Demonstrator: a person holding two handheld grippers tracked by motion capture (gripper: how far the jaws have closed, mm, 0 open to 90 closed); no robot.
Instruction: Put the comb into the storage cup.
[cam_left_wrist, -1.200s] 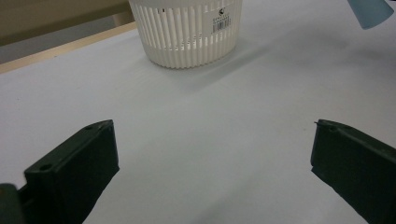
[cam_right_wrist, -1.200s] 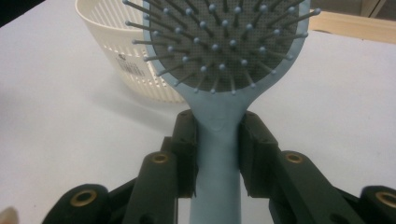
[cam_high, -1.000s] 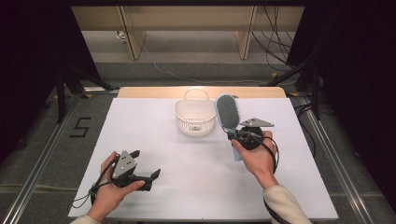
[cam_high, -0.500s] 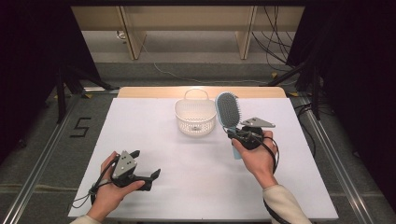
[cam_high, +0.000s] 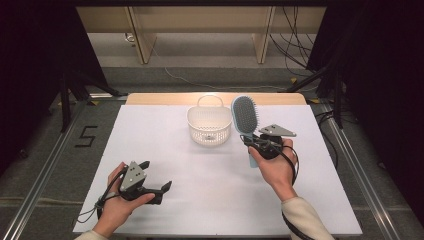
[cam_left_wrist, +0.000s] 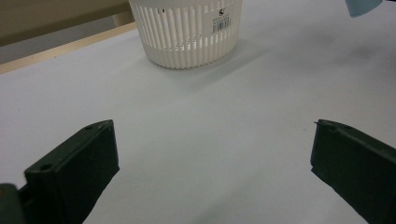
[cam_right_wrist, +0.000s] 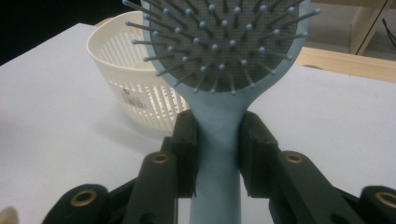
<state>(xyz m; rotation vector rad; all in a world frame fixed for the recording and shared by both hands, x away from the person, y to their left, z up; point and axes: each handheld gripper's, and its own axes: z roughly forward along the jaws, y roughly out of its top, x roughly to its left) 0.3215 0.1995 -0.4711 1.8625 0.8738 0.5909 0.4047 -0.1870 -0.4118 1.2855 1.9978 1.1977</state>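
On a white table (cam_high: 165, 150) ringed by grey floor and dark curtains, the right gripper (cam_high: 256, 143) clamps a blue hairbrush (cam_high: 245, 116) upright beside a white basket (cam_high: 209, 127), while the left gripper (cam_high: 157, 177) rests with jaws apart.

Pale-blue hairbrush (cam_high: 245, 117) upright — beside white basket (cam_high: 209, 128).

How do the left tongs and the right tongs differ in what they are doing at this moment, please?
The right tongs are shut on the hairbrush handle, holding it upright beside the basket; the left tongs stand wide open with nothing between them. The right tongs are raised; the left tongs sit low over the white table. Both are black.
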